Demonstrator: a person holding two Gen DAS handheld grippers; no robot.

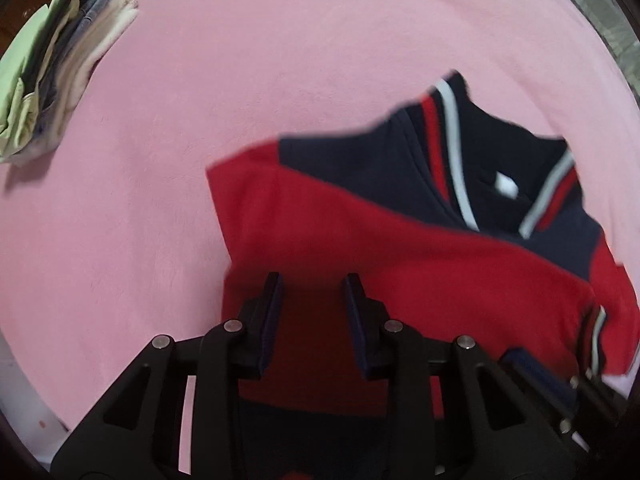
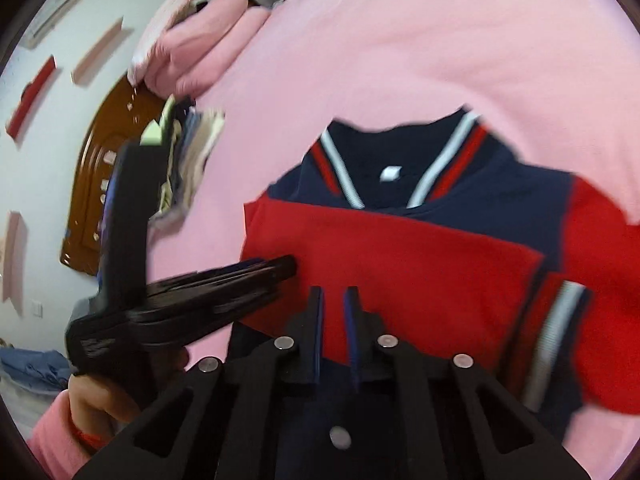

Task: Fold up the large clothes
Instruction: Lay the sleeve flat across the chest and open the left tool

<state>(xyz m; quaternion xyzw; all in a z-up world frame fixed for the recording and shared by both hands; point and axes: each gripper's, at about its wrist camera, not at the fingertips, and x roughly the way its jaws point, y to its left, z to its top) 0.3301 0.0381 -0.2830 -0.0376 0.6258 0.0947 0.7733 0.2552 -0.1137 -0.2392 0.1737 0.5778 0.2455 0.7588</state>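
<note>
The pink blanket (image 1: 280, 60) is soft, matt fleece with a faint nap. The jacket (image 1: 360, 240) is matt knit cloth in red and navy, its collar (image 2: 340, 176) ribbed with white and red stripes. Both the left gripper (image 1: 314, 312) and the right gripper (image 2: 334, 320) are matt black plastic with dull metal pins. The headboard (image 2: 92, 184) is glossy varnished wood. At the blanket's left edge, the folded stack (image 1: 52, 80) is soft matt cloth.

The jacket (image 1: 400, 264) was red across the body with a navy yoke, and its navy collar (image 2: 400, 168) carried red and white stripes, as did a cuff (image 2: 556, 320). It lay on a plain pink blanket (image 1: 240, 80), where a stack of folded clothes (image 1: 52, 80) showed pale green, denim blue and cream. Both grippers were black, the left gripper (image 1: 313, 280) and the right gripper (image 2: 334, 292) alike.
</note>
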